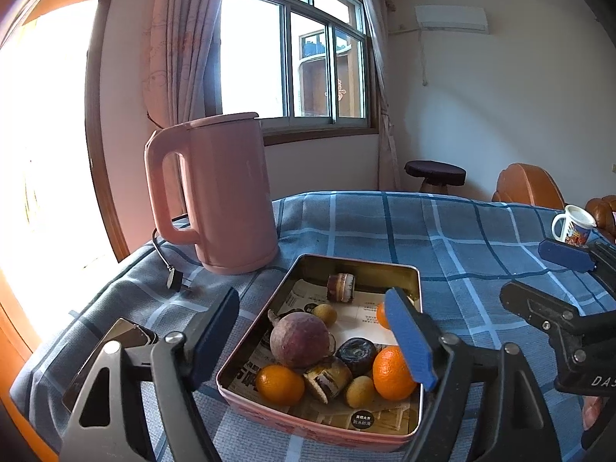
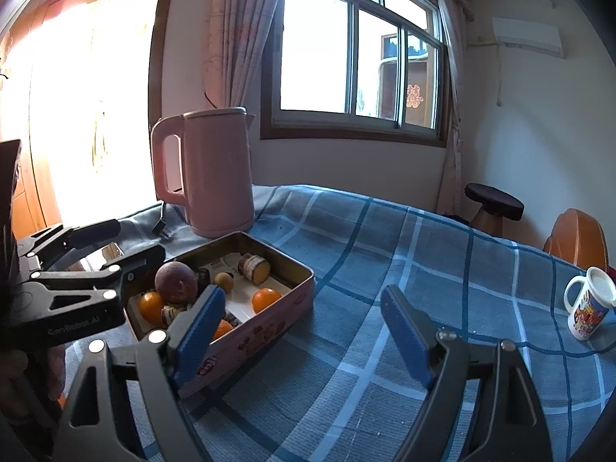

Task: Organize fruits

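The left gripper [image 1: 319, 338] stands wide with nothing between its pads, directly above the near end of the tin box [image 1: 417, 281] that holds the fruits. The right gripper [image 2: 304, 340] is also wide and empty, over bare tablecloth [image 2: 442, 254]; the box lies to its left, long axis running away toward the pink kettle [image 1: 219, 188]. I judge the left hand is nearer to the oranges [image 1: 390, 373].

Pink kettle [image 1: 219, 192], blue checked tablecloth [image 1: 442, 238], bright orange oranges [image 1: 279, 384]
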Tool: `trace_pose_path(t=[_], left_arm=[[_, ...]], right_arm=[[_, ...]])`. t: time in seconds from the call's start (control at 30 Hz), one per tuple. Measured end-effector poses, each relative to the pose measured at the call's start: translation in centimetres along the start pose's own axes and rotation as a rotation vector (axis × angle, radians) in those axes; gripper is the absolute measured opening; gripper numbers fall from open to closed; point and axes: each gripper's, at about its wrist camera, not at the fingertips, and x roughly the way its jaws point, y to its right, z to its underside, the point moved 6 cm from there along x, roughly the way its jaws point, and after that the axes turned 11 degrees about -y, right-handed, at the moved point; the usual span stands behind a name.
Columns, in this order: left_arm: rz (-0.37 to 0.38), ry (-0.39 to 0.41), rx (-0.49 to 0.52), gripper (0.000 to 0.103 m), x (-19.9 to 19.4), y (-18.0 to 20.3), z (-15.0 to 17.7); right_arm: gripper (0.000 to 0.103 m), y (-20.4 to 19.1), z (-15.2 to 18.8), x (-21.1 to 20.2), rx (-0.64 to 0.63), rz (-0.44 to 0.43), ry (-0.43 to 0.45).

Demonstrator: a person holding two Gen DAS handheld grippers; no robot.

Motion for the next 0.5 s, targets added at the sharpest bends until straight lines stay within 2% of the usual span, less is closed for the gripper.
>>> trace_pose_path(t=[0.5], left_arm=[[-0.014,-0.005,-0.001,0.083,0.16,0.14,0.00]], right_arm=[[0.086,-0.40,0.28,-0.59,-0.023,0.004,0.011]])
